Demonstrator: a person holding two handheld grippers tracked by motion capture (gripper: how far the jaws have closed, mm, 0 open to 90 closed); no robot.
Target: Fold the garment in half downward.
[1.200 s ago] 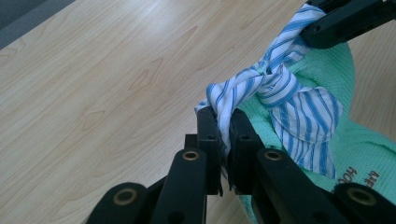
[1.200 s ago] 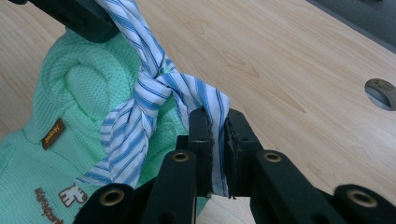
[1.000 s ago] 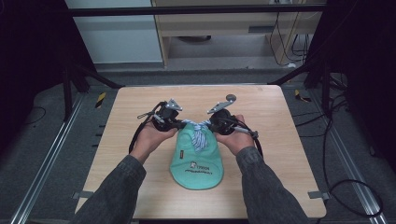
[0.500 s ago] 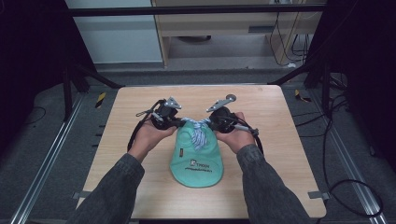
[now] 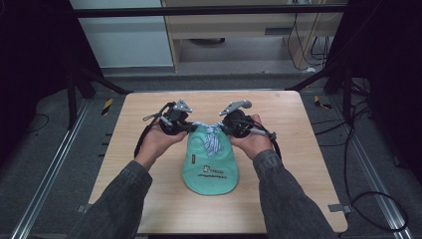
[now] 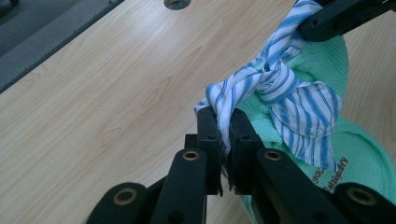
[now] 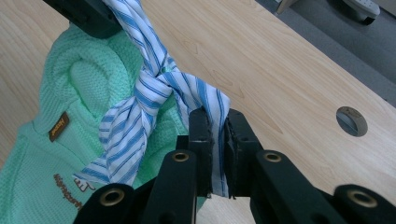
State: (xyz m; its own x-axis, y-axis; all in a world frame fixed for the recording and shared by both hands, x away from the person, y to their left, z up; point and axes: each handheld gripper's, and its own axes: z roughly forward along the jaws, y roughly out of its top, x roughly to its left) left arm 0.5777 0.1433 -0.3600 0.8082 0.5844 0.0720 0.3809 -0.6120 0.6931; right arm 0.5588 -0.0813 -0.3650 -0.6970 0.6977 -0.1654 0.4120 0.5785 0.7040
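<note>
Green bib (image 5: 209,167) lies flat on the wooden table (image 5: 124,164), about mid-table, rounded end toward the person, brown print on it near that end. At the bib's far end the blue-and-white striped ties (image 5: 211,139) are crossed into a knot sitting on top of the bib. Left gripper (image 5: 191,128) is just left of the bib's far end, jaws clamped on one tie end; in the left gripper view the striped cloth (image 6: 224,109) is pinched between the two black jaws, with the knot just beyond and the green bib (image 6: 369,154) to the right of it. Right gripper (image 5: 222,127) is just right of the bib's far end, jaws clamped on the other tie end; in the right gripper view the strip (image 7: 217,116) runs down between its jaws, with the knot and bib (image 7: 42,172) to the left. The two grippers face each other across the knot, both ties raised off the bib. Hands and grey sleeves flank the bib on both sides. Round hole in the table (image 7: 351,121) beyond the bib's far end.
</note>
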